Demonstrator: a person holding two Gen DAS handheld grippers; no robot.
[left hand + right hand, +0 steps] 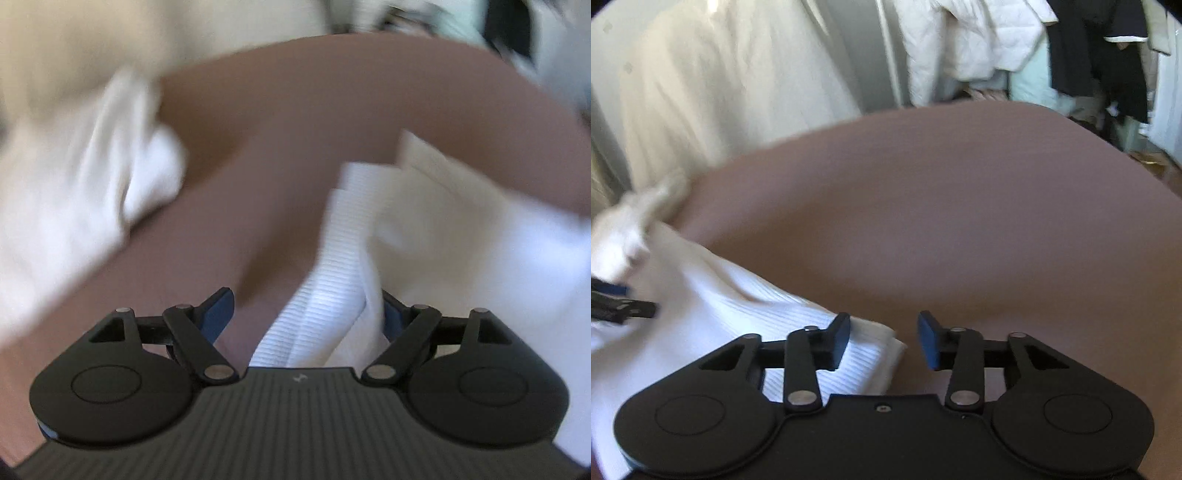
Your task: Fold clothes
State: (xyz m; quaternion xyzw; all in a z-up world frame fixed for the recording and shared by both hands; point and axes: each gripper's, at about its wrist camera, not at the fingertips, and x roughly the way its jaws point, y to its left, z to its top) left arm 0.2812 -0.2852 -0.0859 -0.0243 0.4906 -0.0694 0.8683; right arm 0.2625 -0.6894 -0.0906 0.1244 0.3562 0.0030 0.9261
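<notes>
Left wrist view first: the left gripper [308,314] is seen spread wide, and a strip of white ribbed garment [325,280] runs up between its blue pads. The cloth lies against the right-hand pad while the other pad stands clear of it, so nothing is being pinched; it reads as a release, the fabric let down so it can settle flat. Beyond the jaws, the brown bed cover [280,129] is laid out as the folding surface, with a blurred white pile [110,177] pushed to its left edge, apparently kept aside.

Right wrist view now: the right gripper [882,341] is held partly open, with a folded corner of the garment [871,354] lying under the gap and left finger, ungripped. Hanging clothes [1097,55] are seen behind the bed.
</notes>
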